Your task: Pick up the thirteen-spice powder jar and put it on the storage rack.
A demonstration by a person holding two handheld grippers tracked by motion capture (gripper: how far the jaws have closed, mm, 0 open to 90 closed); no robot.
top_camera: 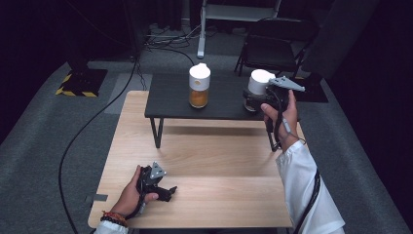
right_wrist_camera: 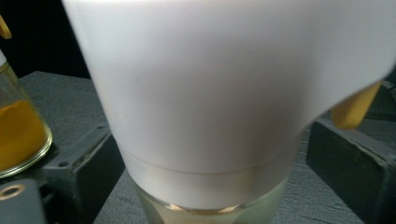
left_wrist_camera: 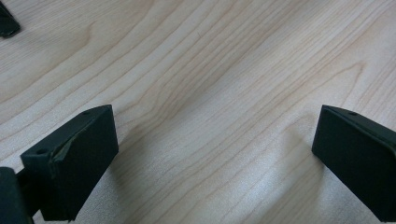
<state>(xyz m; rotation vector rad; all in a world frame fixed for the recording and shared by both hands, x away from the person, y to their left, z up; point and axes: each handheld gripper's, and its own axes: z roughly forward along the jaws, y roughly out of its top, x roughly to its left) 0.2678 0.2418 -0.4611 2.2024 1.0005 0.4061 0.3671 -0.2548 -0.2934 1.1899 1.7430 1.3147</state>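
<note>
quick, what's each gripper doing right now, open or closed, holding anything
Left gripper: open, holding nothing, resting low over the wooden table.
Right gripper: open, jaws either side of the white-lidded jar, not pressing it.

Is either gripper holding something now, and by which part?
Nothing is held. The right gripper has open jaws around the white-capped glass jar; the left gripper is open over the wooden table.
</note>
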